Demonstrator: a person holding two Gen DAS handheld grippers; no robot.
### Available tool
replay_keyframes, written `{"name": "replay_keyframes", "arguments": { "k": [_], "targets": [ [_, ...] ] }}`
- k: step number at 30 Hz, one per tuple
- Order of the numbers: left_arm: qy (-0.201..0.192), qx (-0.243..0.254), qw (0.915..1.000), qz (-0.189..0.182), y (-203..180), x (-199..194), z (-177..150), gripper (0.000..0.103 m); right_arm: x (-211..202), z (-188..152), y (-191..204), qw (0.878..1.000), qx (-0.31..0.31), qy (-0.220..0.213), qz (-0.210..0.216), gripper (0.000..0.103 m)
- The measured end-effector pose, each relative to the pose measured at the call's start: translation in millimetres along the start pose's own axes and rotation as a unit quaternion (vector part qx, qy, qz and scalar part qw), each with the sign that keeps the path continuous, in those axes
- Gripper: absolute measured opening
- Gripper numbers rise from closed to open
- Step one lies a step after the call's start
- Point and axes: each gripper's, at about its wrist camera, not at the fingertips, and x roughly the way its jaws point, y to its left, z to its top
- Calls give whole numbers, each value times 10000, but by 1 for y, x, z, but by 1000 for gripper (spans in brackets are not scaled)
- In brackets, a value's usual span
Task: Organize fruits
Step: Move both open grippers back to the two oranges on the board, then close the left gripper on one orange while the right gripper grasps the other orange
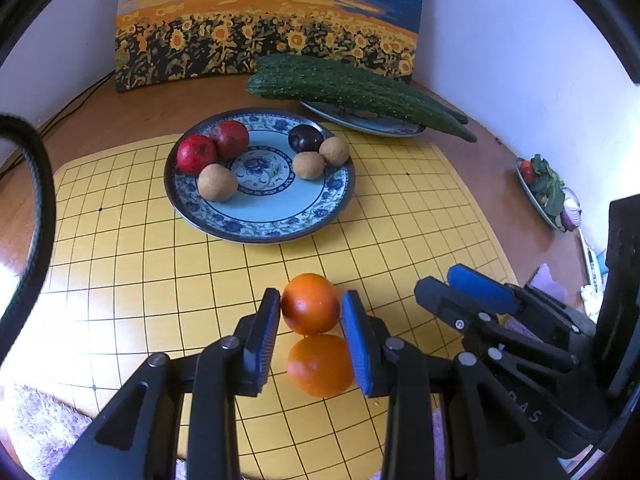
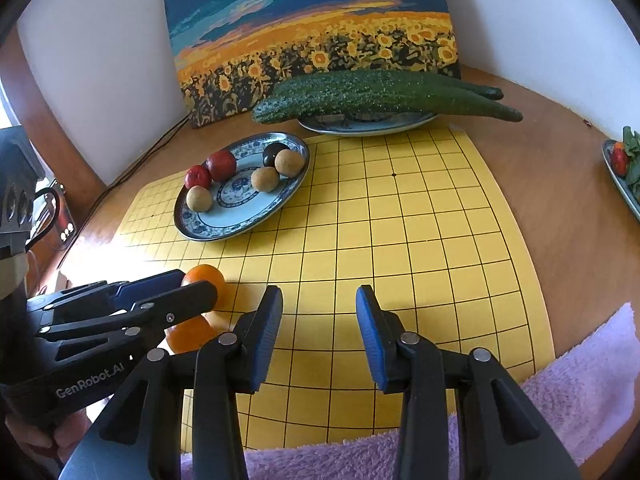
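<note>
Two oranges lie on the yellow grid mat (image 1: 400,208). My left gripper (image 1: 312,312) is shut on the far orange (image 1: 310,303); its blue pads touch both sides. The near orange (image 1: 320,365) lies just behind it, between the fingers. A blue patterned plate (image 1: 280,220) farther back holds two red apples (image 1: 196,153), a dark plum (image 1: 305,138) and three brown round fruits (image 1: 217,182). My right gripper (image 2: 319,312) is open and empty over the mat, to the right of the left gripper (image 2: 188,292) and the oranges (image 2: 204,274).
Two long cucumbers (image 1: 360,88) lie on a second plate (image 1: 384,126) at the back before a sunflower painting (image 1: 264,20). A plate of greens (image 1: 544,188) sits at the far right. A purple towel (image 2: 560,368) covers the near edge. Cables run at the left.
</note>
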Motion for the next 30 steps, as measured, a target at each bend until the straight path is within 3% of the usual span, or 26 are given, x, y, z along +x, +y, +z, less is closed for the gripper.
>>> {"name": "replay_keyframes", "arguments": {
  "k": [13,30],
  "targets": [
    [-155,-86,9998,-1,14,-9,-1,33,2,-1,4,10000,-16,39,33,39],
    [-392,-478,9975,336,60,-36,-20,33,-8,-9,40,9990,-317,-12,314,39]
  ]
}}
